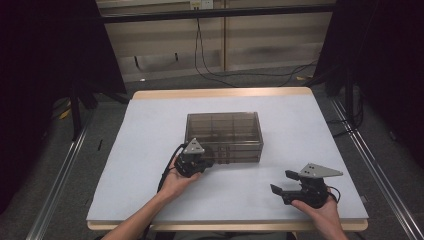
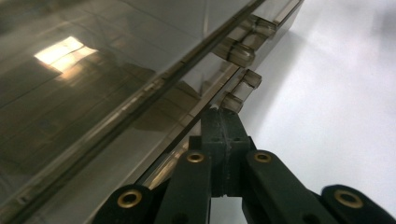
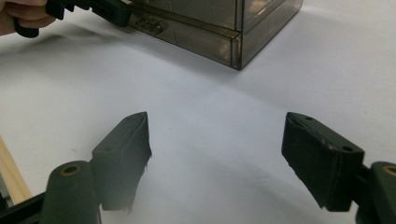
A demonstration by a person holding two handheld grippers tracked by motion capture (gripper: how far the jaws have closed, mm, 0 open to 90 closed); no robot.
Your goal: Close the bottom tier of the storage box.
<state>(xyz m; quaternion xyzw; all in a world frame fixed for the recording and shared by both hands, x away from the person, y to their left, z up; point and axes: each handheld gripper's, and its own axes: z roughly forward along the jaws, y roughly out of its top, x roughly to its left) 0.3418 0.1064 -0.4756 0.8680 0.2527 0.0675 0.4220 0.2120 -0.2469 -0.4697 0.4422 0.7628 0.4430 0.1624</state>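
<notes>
A smoky, see-through plastic box (image 1: pixel 223 131) with a hinged lid stands in the middle of the white table mat (image 1: pixel 150 150). My left gripper (image 1: pixel 207 160) is at the left part of the box's front wall. In the left gripper view its jaws (image 2: pixel 220 125) are pressed together, tips against the lid seam just below a clear latch (image 2: pixel 237 89), and nothing shows between the pads. My right gripper (image 1: pixel 283 182) rests near the front right of the mat, apart from the box. Its jaws (image 3: pixel 217 154) stand wide open over bare mat and point toward the box corner (image 3: pixel 238 42).
A second latch (image 2: pixel 238 50) sits farther along the box front. The mat's wooden edge (image 3: pixel 9 172) lies close on the right gripper's left. Cables (image 1: pixel 210 70) trail on the floor behind the table, and dark stands flank both sides.
</notes>
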